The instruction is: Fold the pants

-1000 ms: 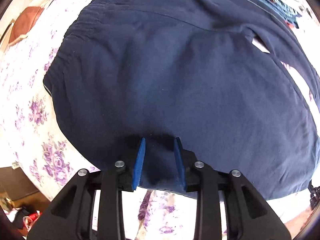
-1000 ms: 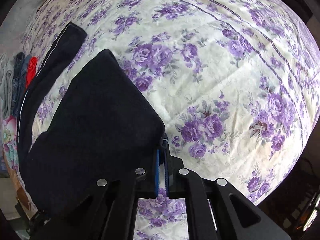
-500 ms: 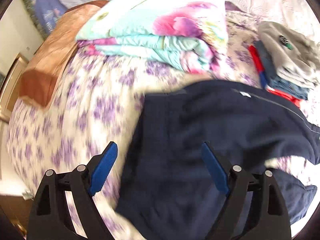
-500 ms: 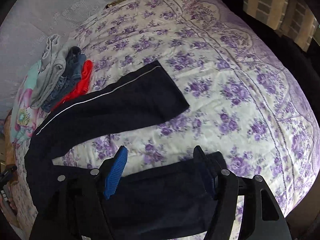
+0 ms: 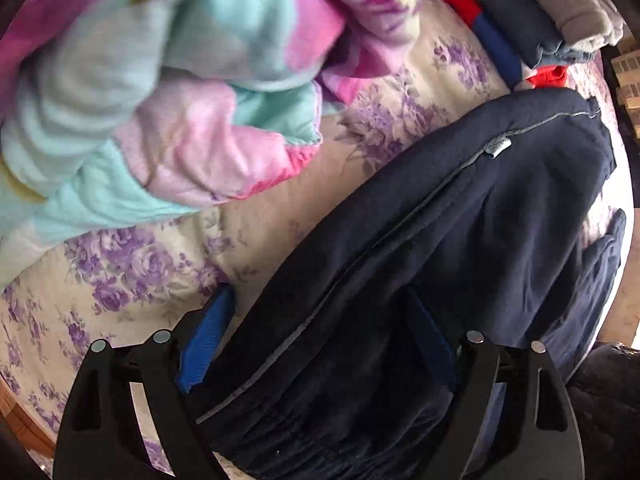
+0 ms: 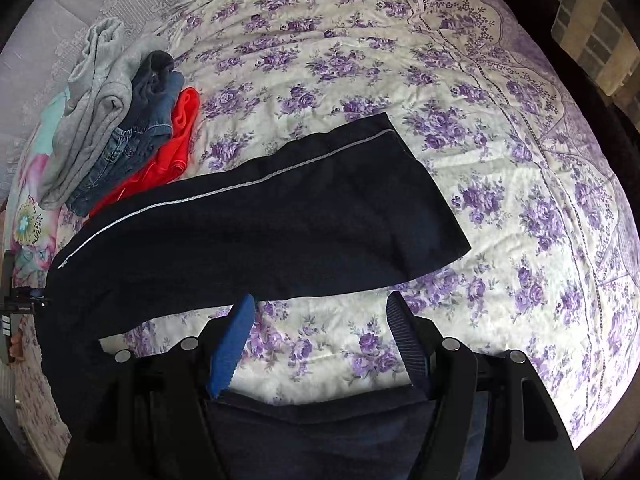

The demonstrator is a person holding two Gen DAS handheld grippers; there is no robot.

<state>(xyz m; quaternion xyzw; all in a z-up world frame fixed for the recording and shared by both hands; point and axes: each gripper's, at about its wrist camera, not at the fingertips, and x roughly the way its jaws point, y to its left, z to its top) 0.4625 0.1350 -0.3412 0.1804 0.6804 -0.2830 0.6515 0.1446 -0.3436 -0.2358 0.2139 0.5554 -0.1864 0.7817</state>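
The navy pants [image 5: 460, 240] with grey side piping lie on the floral bedspread [image 5: 140, 280]. My left gripper [image 5: 320, 320] points straight down over their upper end. It is open, with its left pad [image 5: 208, 336] beside the cloth's edge and its right pad [image 5: 432, 344] above the fabric. In the right wrist view one leg [image 6: 260, 232] stretches flat across the bed. The other leg [image 6: 320, 432] lies below my right gripper [image 6: 320, 320], which is open over a bare strip of bedspread [image 6: 320, 352] between the two legs.
A folded turquoise and pink quilt [image 5: 160, 100] lies close beyond the left gripper. A stack of folded grey, denim and red clothes [image 6: 112, 132] sits by the leg's far side. The bedspread [image 6: 500, 160] runs wide to the right, up to the bed's dark edge.
Both grippers were shut on the navy cloth and have let go and opened wide. The left swung to the pants' upper end near the quilt. The right lifted back from the leg.
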